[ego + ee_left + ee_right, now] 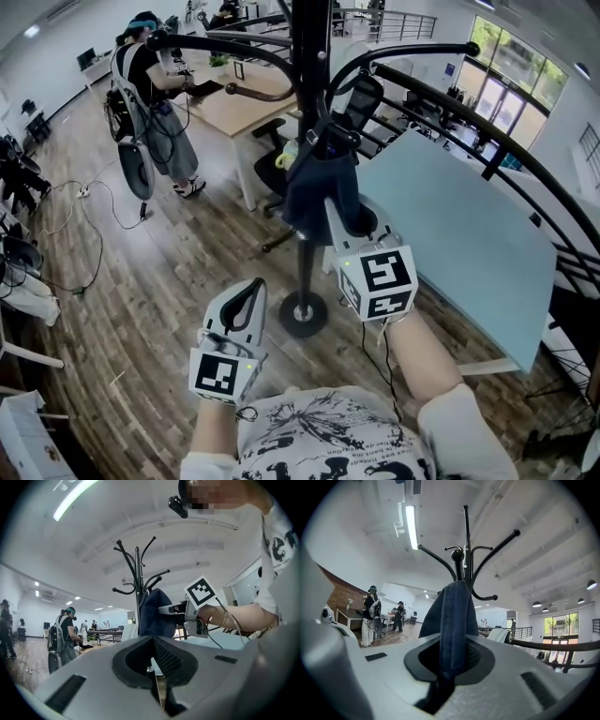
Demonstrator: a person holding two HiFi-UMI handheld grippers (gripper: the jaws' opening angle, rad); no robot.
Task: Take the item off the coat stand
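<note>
A black coat stand (307,56) rises in front of me, its round base (302,314) on the wood floor. A dark navy cloth item (319,192) hangs from one of its hooks. My right gripper (343,221) reaches up to the item's lower part. In the right gripper view the navy item (452,616) runs down between the jaws of that gripper (447,663), which are shut on a fold of it below the stand's hooks (465,550). My left gripper (249,291) is held low near the base, shut and empty. It looks up at the item (154,613) and the right gripper (176,611).
A pale blue tabletop (469,234) lies right of the stand, with black curved railings (525,159) beyond it. An office chair (277,164) and a wooden desk (234,103) stand behind the pole. A person (155,103) stands at the desk, and cables (66,225) trail on the floor at left.
</note>
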